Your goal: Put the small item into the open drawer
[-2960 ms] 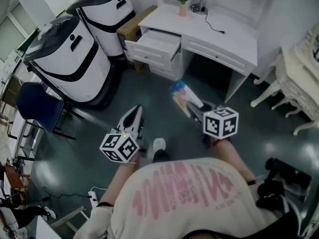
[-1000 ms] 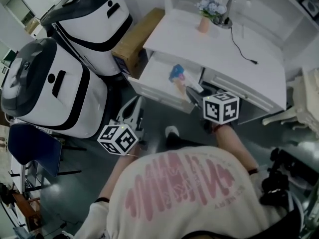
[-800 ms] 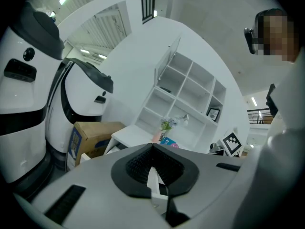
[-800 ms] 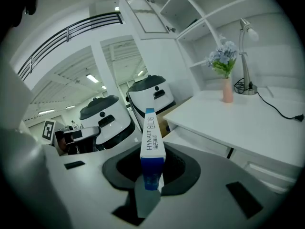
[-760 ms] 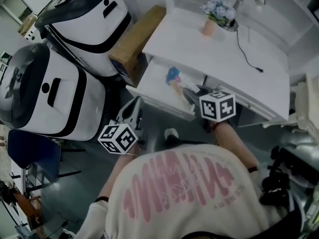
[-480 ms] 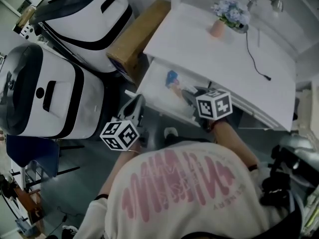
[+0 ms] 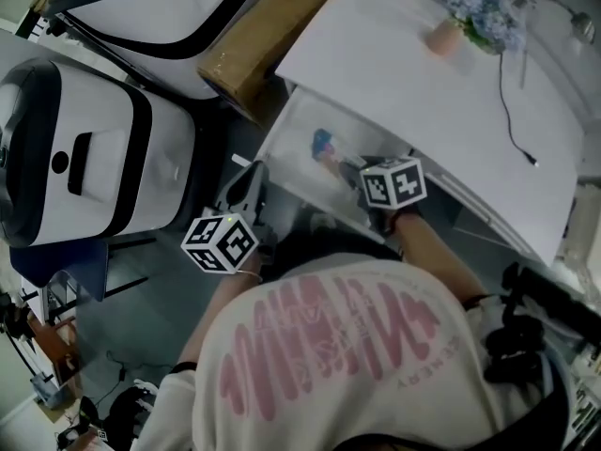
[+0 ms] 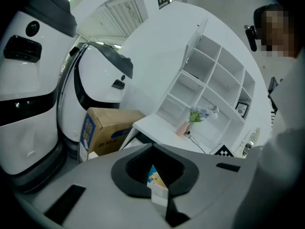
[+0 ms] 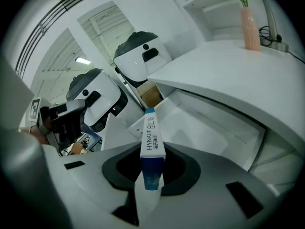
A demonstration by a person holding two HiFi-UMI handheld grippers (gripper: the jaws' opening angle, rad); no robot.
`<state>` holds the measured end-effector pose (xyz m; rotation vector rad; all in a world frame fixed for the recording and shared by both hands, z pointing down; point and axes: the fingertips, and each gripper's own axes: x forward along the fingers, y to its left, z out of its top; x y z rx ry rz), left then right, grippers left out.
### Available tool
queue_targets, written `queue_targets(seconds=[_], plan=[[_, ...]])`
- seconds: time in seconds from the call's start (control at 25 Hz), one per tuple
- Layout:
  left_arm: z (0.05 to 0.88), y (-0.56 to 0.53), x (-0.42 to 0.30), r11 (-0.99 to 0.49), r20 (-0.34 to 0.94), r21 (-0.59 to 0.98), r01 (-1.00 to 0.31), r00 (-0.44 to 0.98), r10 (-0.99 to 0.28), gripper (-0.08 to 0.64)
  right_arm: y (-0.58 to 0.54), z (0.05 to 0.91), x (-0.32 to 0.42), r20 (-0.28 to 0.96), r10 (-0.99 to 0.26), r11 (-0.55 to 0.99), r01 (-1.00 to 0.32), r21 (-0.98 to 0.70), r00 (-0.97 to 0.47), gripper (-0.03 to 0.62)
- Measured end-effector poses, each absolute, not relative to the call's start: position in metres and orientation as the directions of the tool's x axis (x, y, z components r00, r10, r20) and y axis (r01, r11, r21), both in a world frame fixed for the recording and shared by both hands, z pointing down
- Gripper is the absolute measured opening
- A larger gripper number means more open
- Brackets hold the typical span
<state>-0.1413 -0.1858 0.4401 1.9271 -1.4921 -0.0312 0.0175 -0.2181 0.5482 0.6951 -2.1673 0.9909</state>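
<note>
A small blue-and-white box (image 9: 152,142) with an orange end (image 7: 329,148) is clamped in my right gripper (image 9: 151,180). That gripper (image 7: 352,167) hangs over the open white drawer (image 7: 289,139), so the box is above the drawer's inside (image 9: 205,123). My left gripper (image 7: 248,178) waits lower left of the drawer front, its jaws together and holding nothing. In the left gripper view the shut jaws (image 8: 164,202) point toward the desk, with the box (image 8: 153,175) showing just beyond them.
The white desk (image 7: 404,73) carries a pink vase of flowers (image 7: 449,36) and a lamp cable (image 7: 512,111). A cardboard box (image 7: 263,40) leans at the desk's left end. Two big white-and-black machines (image 7: 84,148) stand to the left. Dark floor lies below.
The person has stepped up to the desk. My right gripper has carried the box from in front of the drawer to over its inside. The left gripper stayed low beside the drawer.
</note>
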Motion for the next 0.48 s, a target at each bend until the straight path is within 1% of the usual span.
queue_targets(seconds=[0.24, 0.48], plan=[[0.449, -0.18, -0.143, -0.091, 0.415, 0.512, -0.854, 0.339, -0.844, 0.029, -0.209, 0.577, 0.006, 0.747, -0.121, 0.55, -0.671, -0.498, -0.654, 0.091], [0.458, -0.179, -0.152, -0.049, 0.432, 0.518, -0.854, 0.311, -0.846, 0.028, -0.2, 0.609, 0.002, 0.775, -0.061, 0.551, -0.669, -0.499, -0.629, 0.091]])
